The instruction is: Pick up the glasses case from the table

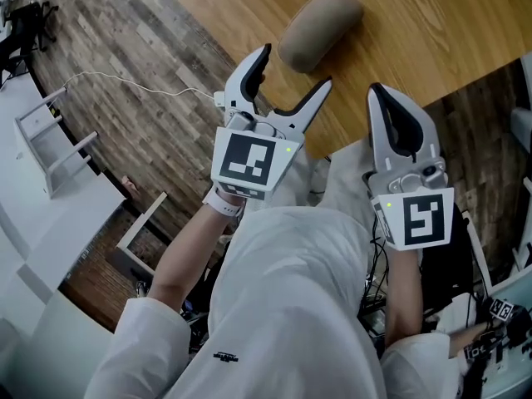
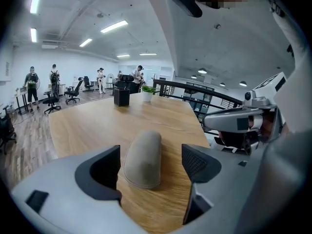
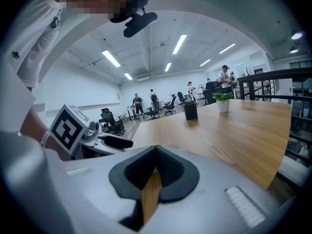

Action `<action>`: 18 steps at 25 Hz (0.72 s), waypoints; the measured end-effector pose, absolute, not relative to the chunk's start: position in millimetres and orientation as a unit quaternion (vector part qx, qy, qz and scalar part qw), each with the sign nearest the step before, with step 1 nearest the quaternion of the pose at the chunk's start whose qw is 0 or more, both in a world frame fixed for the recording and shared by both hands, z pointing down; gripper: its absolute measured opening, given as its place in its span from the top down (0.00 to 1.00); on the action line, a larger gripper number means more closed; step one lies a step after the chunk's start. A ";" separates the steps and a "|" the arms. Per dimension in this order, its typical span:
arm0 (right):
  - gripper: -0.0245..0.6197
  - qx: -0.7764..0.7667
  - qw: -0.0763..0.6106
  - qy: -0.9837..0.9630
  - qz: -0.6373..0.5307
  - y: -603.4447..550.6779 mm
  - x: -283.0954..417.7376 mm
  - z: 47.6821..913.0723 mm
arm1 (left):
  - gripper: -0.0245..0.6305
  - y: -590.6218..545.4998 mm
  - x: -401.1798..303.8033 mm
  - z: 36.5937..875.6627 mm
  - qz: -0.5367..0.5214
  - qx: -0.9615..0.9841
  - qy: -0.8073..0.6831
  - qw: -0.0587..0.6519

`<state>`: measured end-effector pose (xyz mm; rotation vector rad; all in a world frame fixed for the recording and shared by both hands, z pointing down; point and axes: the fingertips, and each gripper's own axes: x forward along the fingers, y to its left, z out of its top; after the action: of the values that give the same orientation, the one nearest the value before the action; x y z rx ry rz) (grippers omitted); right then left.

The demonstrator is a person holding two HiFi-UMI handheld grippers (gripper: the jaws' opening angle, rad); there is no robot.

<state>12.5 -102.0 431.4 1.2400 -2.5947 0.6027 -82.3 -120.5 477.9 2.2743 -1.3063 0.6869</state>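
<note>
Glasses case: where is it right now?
In the head view, upper centre, the glasses case lies on the wooden table near its edge, just ahead of the open left gripper, untouched.

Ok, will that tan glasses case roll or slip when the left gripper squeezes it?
Its domed top and flatter underside suggest the glasses case probably won't roll on the table. The matte, fabric-like surface should grip well. It looks like a light, stiff shell; the open left gripper lines up across its narrow width.
</note>
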 end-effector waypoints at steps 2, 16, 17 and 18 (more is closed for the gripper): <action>0.95 0.421 0.101 -0.878 0.205 -103.0 11.2 438.2 | 0.38 -124.6 -84.4 487.4 0.252 0.819 -0.471 0.210; 0.95 0.421 0.104 -0.873 0.222 -110.8 8.5 472.0 | 0.31 -143.3 -83.3 533.0 0.276 0.817 -0.460 0.211; 0.95 0.421 0.106 -0.873 0.221 -112.1 8.4 473.1 | 0.31 -145.0 -83.0 535.1 0.277 0.817 -0.460 0.213; 0.95 0.420 0.107 -0.874 0.221 -113.5 7.8 474.1 | 0.30 -146.9 -82.6 537.0 0.277 0.817 -0.458 0.214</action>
<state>7.8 -113.5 474.1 1.2371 -2.5713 0.6495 -82.6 -146.9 537.0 2.2664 -1.2718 0.7691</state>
